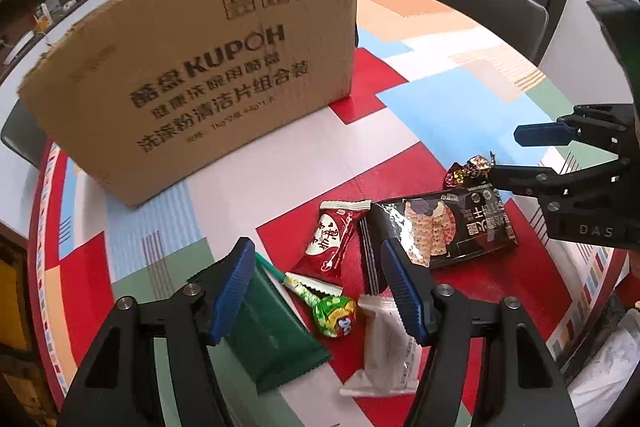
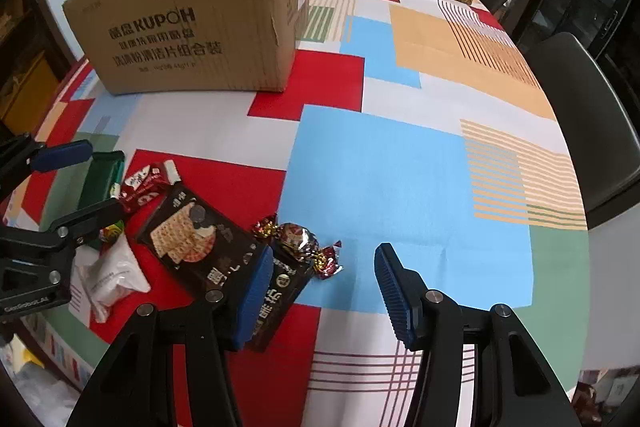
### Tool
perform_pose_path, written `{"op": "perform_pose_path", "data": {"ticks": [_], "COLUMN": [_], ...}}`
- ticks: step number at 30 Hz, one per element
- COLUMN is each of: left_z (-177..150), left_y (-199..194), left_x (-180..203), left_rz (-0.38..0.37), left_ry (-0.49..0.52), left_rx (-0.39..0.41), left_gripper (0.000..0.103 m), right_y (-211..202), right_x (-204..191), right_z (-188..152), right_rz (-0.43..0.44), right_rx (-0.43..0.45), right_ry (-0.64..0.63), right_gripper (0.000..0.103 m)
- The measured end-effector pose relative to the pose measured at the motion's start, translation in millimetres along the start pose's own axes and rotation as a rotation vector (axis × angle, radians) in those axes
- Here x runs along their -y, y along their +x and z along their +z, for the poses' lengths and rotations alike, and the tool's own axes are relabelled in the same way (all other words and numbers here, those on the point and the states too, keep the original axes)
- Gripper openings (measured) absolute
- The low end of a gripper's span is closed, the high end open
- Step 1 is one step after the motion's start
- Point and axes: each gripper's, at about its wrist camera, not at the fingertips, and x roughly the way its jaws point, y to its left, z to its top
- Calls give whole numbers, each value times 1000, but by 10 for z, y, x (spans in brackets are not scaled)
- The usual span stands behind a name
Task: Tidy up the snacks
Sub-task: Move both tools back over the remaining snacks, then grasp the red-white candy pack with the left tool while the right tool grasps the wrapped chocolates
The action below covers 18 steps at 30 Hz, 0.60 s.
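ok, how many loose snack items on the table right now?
6, clustered before the cardboard box: green packet, red packet, green lollipop, white packet, black cracker pack, foil candy. More may be hidden underneath.

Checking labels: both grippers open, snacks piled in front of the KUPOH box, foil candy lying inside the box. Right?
Not quite. The foil candy lies on the tablecloth beside the black cracker pack, well outside the KUPOH box, as the right wrist view shows. Both grippers open, snacks in front: correct.

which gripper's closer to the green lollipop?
Left. The left gripper hangs open right over the green lollipop, which lies between its jaws. The right gripper is open farther off, by the foil candy.
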Motion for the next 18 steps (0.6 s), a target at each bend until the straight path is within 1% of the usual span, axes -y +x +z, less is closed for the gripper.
{"op": "perform_pose_path", "data": {"ticks": [3, 5, 6, 11, 14, 18], "left_z": [27, 44, 48, 61, 90, 127], "left_y": [91, 131, 155, 258, 293, 357], "left_x": [-12, -24, -28, -50, -75, -135], "left_rz": [-9, -18, -25, -58, -59, -75], "left_ry": [-2, -9, -14, -40, -58, -108], "left_rx": [-22, -30, -34, -59, -51, -63], "left_gripper": [59, 58, 57, 45, 43, 36], "right_y": [33, 60, 77, 145, 189, 277], "right_x": [-9, -13, -19, -49, -57, -31], "right_z": [10, 27, 34, 60, 85, 139], "right_rz": [-5, -8, -3, 23, 37, 62], "right_rx": [-3, -7, -11, -22, -20, -31], "right_ry": [-21, -33, -39, -67, -77, -55], "right_gripper": [53, 48, 47, 43, 38, 33]}}
